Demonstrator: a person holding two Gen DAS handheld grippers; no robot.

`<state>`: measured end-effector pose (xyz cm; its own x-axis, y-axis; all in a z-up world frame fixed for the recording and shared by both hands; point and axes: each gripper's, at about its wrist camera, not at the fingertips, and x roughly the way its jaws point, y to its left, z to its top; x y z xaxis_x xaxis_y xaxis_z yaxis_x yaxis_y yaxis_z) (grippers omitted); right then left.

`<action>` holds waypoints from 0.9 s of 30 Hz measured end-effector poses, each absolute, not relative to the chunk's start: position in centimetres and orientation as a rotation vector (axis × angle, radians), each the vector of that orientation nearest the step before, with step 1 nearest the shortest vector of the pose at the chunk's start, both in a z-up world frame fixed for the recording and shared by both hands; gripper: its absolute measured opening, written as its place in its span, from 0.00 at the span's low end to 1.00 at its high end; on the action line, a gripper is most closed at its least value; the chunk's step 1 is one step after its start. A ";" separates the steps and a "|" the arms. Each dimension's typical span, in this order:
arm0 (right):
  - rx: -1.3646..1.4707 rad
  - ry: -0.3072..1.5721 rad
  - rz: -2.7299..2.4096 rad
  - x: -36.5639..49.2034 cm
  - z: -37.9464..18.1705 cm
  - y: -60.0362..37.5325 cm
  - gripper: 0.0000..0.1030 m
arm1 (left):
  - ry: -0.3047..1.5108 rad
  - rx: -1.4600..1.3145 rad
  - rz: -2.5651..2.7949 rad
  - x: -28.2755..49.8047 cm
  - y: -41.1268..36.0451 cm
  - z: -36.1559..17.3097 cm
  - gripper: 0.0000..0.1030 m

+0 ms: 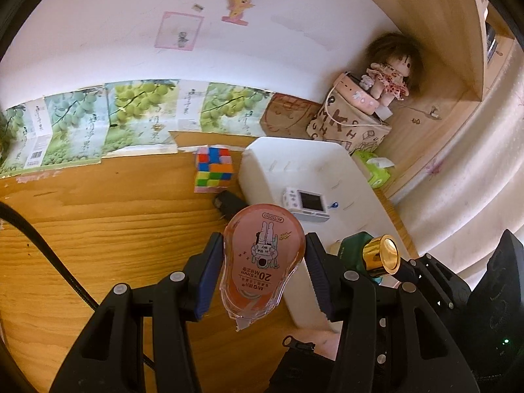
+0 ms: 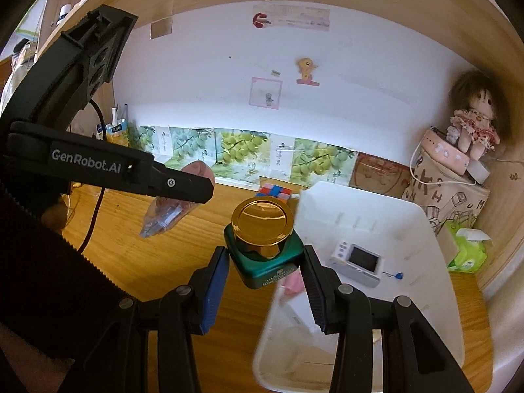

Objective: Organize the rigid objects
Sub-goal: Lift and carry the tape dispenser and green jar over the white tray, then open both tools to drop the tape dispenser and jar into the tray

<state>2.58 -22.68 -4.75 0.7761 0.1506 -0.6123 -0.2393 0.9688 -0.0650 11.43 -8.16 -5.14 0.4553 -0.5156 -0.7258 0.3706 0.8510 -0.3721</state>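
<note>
left claw (image 1: 263,270) — clamps correction tape (image 1: 262,258) | right claw (image 2: 266,262) — clamps green jar (image 2: 263,245) above white bin (image 2: 376,216)

Plastic, gilt and wood grain

Glossy clear pink plastic correction tape (image 1: 262,258); green jar (image 2: 265,262) with mirror-bright gold lid (image 2: 262,221); smooth white plastic bin (image 2: 409,222); matt grained wooden desk (image 1: 98,229); cloth doll (image 1: 391,75); matt black grippers

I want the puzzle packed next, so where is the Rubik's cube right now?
The Rubik's cube sits on the wooden desk by the back wall, just left of the white bin.
</note>
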 end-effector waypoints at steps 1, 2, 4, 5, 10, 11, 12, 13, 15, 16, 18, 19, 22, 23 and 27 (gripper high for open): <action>-0.146 0.650 0.215 2.6 -4.7 -23.3 0.44 | 0.951 -0.172 -0.550 11.4 -8.7 -5.1 0.52; -0.149 0.653 0.218 2.6 -4.7 -23.9 0.44 | 0.949 -0.176 -0.550 11.3 -9.3 -5.2 0.52; -0.158 0.657 0.223 2.6 -4.7 -25.0 0.44 | 0.946 -0.184 -0.549 11.1 -10.3 -5.2 0.52; -0.163 0.659 0.227 2.6 -4.7 -25.6 0.44 | 0.945 -0.188 -0.549 11.0 -11.0 -5.3 0.52; -0.180 0.677 0.244 2.6 -5.0 -28.4 0.44 | 0.950 -0.203 -0.548 10.4 -13.8 -6.0 0.52; -0.183 0.680 0.248 2.6 -5.1 -29.0 0.44 | 0.951 -0.208 -0.546 10.3 -14.4 -6.1 0.52; -0.186 0.683 0.251 2.6 -5.2 -29.6 0.44 | 0.951 -0.213 -0.543 10.2 -14.8 -6.2 0.52; -0.188 0.688 0.255 2.7 -5.3 -30.1 0.44 | 0.951 -0.218 -0.539 10.2 -15.3 -6.3 0.52; -0.194 0.698 0.261 2.8 -5.5 -31.1 0.44 | 0.952 -0.227 -0.531 10.1 -16.3 -6.6 0.52; -0.197 0.704 0.261 2.9 -5.6 -31.4 0.44 | 0.952 -0.229 -0.528 10.1 -16.6 -6.6 0.52; -0.197 0.718 0.262 3.1 -5.8 -32.4 0.44 | 0.955 -0.233 -0.523 10.2 -17.5 -6.9 0.52; -0.195 0.711 0.258 3.2 -5.8 -33.0 0.44 | 0.954 -0.233 -0.522 10.2 -17.9 -6.9 0.52; -0.203 0.697 0.248 3.6 -5.8 -34.3 0.44 | 0.947 -0.236 -0.521 10.4 -19.0 -7.1 0.52; -0.205 0.704 0.247 4.0 -6.0 -34.8 0.44 | 0.945 -0.238 -0.521 10.5 -19.3 -7.1 0.52; -0.214 0.717 0.254 4.9 -6.4 -36.2 0.44 | 0.934 -0.248 -0.516 10.8 -20.5 -7.2 0.52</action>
